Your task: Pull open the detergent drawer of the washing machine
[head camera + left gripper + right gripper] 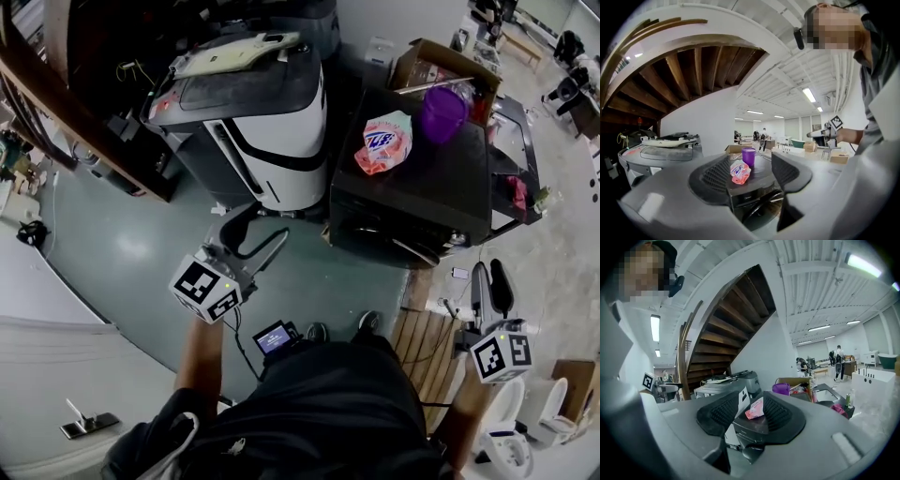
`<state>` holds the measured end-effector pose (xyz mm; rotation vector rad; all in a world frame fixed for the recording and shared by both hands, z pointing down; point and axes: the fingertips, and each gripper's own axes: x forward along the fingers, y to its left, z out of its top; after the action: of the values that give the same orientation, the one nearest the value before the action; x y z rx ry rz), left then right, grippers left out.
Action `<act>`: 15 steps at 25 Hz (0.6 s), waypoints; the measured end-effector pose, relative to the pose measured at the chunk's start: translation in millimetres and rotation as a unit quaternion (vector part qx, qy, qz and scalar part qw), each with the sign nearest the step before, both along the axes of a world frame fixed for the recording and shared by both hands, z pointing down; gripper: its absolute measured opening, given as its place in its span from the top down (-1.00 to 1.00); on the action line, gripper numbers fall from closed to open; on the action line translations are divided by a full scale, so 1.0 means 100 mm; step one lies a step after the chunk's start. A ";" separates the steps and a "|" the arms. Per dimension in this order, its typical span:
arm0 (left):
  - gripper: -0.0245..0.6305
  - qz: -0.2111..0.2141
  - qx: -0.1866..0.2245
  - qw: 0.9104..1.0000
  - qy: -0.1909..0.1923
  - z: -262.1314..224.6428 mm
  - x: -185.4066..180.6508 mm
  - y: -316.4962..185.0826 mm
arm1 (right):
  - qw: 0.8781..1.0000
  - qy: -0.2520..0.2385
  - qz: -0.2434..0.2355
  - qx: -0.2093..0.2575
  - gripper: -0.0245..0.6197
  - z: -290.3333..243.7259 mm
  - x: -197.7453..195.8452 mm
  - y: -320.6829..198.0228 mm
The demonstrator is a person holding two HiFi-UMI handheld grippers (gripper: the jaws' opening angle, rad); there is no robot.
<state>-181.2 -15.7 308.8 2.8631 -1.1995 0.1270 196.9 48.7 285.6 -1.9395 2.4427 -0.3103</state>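
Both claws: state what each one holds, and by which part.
Nothing is held. The left claw stands open on empty air; the right claw is shut with nothing between its jaws.

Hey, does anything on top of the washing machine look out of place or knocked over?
Only mildly: the pink detergent pouch lies flat on top of the washing machine instead of standing, beside the upright purple cup. Nothing looks spilled.
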 end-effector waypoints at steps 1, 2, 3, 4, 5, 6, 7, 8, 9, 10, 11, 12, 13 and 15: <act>0.02 -0.006 0.000 1.000 -0.002 0.00 0.03 -0.02 | 1.000 -0.004 -0.008 0.002 0.48 0.02 0.03 -0.06; 0.02 -0.013 0.000 1.000 -0.002 -0.01 0.06 -0.03 | 1.000 -0.007 -0.016 0.002 0.48 0.03 0.07 -0.12; 0.02 -0.019 0.001 1.000 -0.002 -0.03 0.11 -0.05 | 1.000 -0.010 -0.024 0.001 0.48 0.04 0.10 -0.17; 0.02 -0.026 0.003 1.000 -0.002 -0.06 0.16 -0.07 | 0.999 -0.011 -0.032 0.001 0.48 0.04 0.14 -0.23; 0.01 -0.031 0.004 0.999 -0.002 -0.09 0.21 -0.08 | 0.999 -0.013 -0.040 0.001 0.48 0.04 0.17 -0.29; 0.02 -0.037 0.006 0.999 -0.002 -0.12 0.27 -0.09 | 0.999 -0.015 -0.048 0.001 0.48 0.04 0.21 -0.36; 0.01 -0.042 0.008 0.999 -0.004 -0.14 0.32 -0.10 | 0.998 -0.018 -0.056 0.001 0.48 0.05 0.24 -0.42; 0.01 -0.048 0.010 0.999 -0.006 -0.16 0.36 -0.11 | 0.998 -0.022 -0.064 0.000 0.48 0.07 0.27 -0.49; 0.02 -0.055 0.011 0.998 -0.008 -0.17 0.40 -0.12 | 0.997 -0.025 -0.072 -0.002 0.48 0.09 0.29 -0.56; 0.01 -0.061 0.012 0.998 -0.010 -0.17 0.44 -0.13 | 0.996 -0.028 -0.080 -0.003 0.48 0.11 0.32 -0.62; 0.02 -0.068 0.013 0.998 -0.010 -0.16 0.47 -0.13 | 0.996 -0.031 -0.089 -0.003 0.48 0.12 0.36 -0.68; 0.02 -0.077 0.013 0.997 -0.011 -0.17 0.50 -0.13 | 0.995 -0.034 -0.097 -0.002 0.48 0.13 0.38 -0.74; 0.02 -0.086 0.012 0.996 -0.011 -0.18 0.53 -0.13 | 0.994 -0.037 -0.106 -0.001 0.48 0.13 0.40 -0.80; 0.02 -0.100 0.009 0.995 -0.014 -0.18 0.58 -0.12 | 0.991 -0.044 -0.123 0.001 0.48 0.14 0.43 -0.91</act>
<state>-123.5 -28.1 291.2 2.7430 -1.4919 0.1519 240.1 -42.3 299.2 -1.5869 2.6219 -0.3866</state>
